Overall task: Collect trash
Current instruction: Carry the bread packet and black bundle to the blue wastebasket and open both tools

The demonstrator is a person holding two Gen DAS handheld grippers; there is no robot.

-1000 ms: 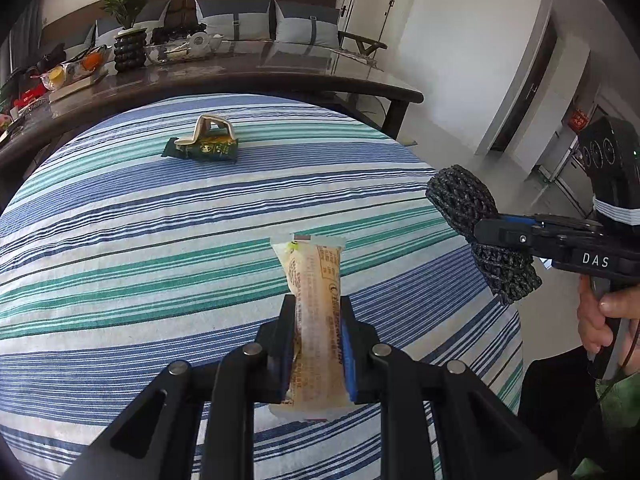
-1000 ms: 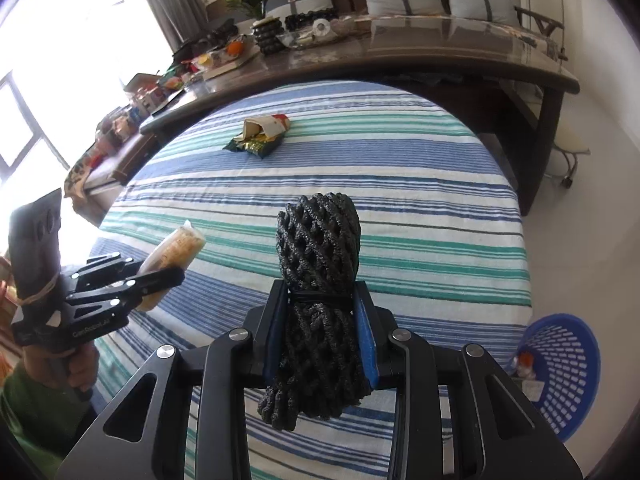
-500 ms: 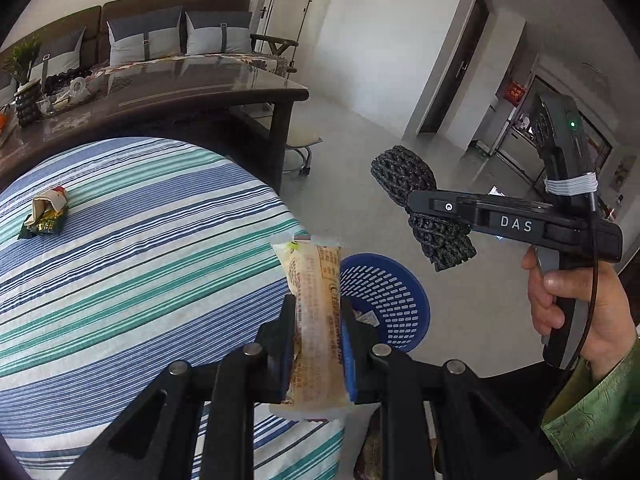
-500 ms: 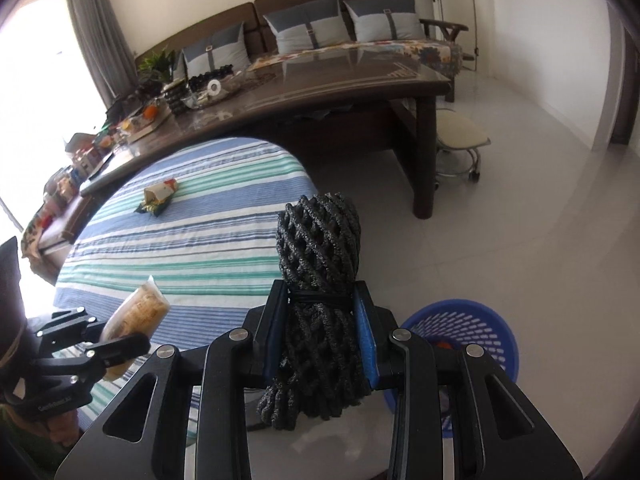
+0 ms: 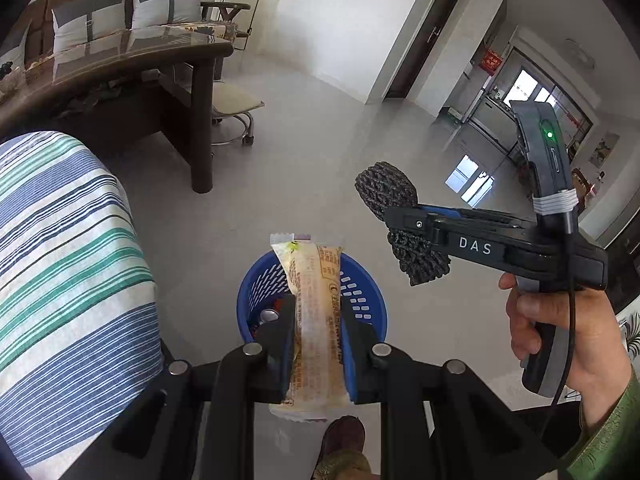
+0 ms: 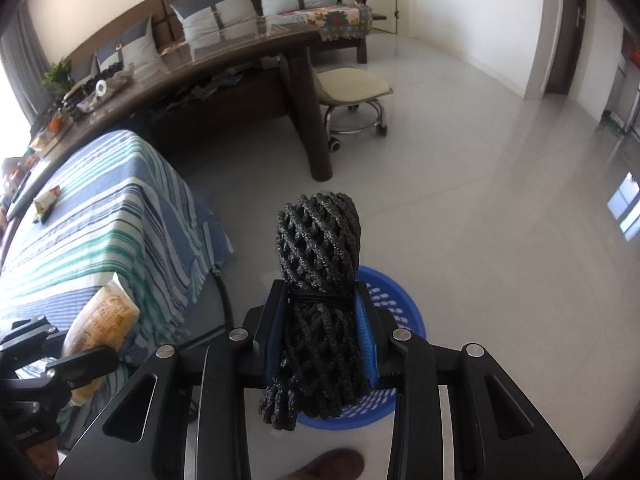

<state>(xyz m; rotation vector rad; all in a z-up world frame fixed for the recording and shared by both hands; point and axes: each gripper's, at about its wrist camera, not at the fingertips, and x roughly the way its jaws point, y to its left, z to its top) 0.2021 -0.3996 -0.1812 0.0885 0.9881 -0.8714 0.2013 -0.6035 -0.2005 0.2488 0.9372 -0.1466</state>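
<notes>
My left gripper (image 5: 316, 344) is shut on a long yellowish snack wrapper (image 5: 316, 300) and holds it above the blue trash basket (image 5: 360, 300) on the floor. My right gripper (image 6: 320, 332) is shut on a rolled black foam net (image 6: 318, 240), also above the blue basket (image 6: 400, 316). In the left wrist view the right gripper (image 5: 404, 224) with the black net (image 5: 386, 190) hangs right of the basket. In the right wrist view the left gripper (image 6: 60, 356) with the wrapper (image 6: 102, 316) is at lower left. The basket holds some trash.
The striped tablecloth table (image 5: 60, 260) is to the left, with another wrapper (image 6: 46, 200) on it. A dark wooden desk (image 6: 240, 92) and a wheeled stool (image 6: 352, 92) stand behind. My shoe (image 5: 340, 440) is on the pale tiled floor by the basket.
Both grippers swung right, away from the table, and now hang over the blue basket. Both still hold their items.
</notes>
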